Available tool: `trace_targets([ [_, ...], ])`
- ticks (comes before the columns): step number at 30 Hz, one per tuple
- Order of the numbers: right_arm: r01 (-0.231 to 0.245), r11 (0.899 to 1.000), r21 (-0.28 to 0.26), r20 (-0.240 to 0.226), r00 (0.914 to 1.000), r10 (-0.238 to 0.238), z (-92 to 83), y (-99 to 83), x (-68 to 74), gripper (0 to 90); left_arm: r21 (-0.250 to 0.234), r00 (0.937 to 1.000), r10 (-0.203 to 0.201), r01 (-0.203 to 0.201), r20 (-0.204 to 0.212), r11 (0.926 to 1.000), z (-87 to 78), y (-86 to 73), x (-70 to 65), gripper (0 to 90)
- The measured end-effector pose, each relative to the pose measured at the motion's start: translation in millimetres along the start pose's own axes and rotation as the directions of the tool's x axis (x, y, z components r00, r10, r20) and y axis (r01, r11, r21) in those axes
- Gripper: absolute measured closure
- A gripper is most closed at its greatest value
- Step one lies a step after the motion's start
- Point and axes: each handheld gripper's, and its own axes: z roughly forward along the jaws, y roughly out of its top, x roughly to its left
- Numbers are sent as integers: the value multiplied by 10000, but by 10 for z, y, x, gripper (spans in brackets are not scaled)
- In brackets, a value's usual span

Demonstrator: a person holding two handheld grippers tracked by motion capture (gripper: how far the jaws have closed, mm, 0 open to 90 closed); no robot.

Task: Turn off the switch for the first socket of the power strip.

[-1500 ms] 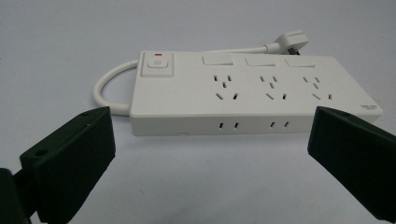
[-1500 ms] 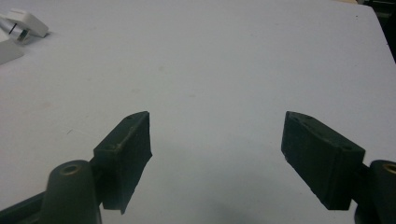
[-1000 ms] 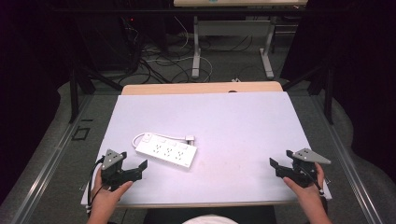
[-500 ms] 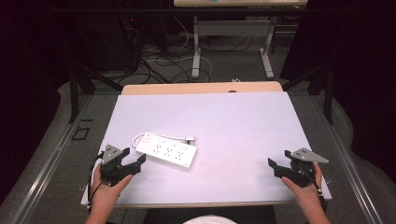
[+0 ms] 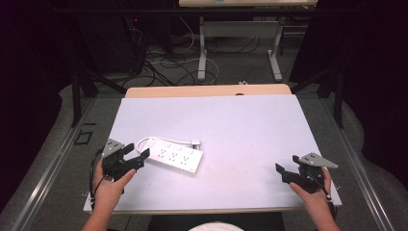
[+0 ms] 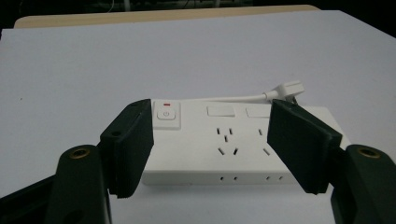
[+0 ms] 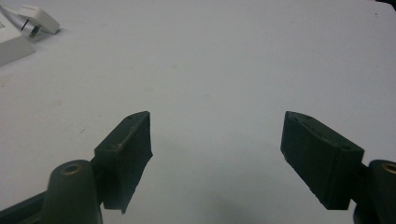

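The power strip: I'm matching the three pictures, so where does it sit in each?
High view: power strip, left of centre on the table.
Left gripper view: lower centre, past the open jaws.
Right gripper view: one corner at the upper-left edge.
Shared landmark: its white plug.

A white power strip (image 5: 174,158) lies slanted on the white table (image 5: 240,125), its cord looping behind it to a plug (image 5: 195,142). The left tongs (image 5: 136,154), whose jaws have just been closing, sit apart at the strip's near end. The right tongs (image 5: 285,173) hover open near the table's right front corner.
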Motion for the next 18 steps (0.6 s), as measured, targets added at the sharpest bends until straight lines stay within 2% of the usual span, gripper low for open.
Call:
trace_targets([
  [4,-42,10000,14,-6,10000,42,4,-3,1,241,71,10000,-82,82,-49,9999,5,82,15,320],
  [8,-12,10000,4,7,10000,12,7,-4,1,241,156,9996,-282,281,91,9995,19,151,33,340],
  [18,-80,10000,3,-1,10000,80,14,-7,16,241,332,9999,-102,99,64,9994,57,303,39,363],
])
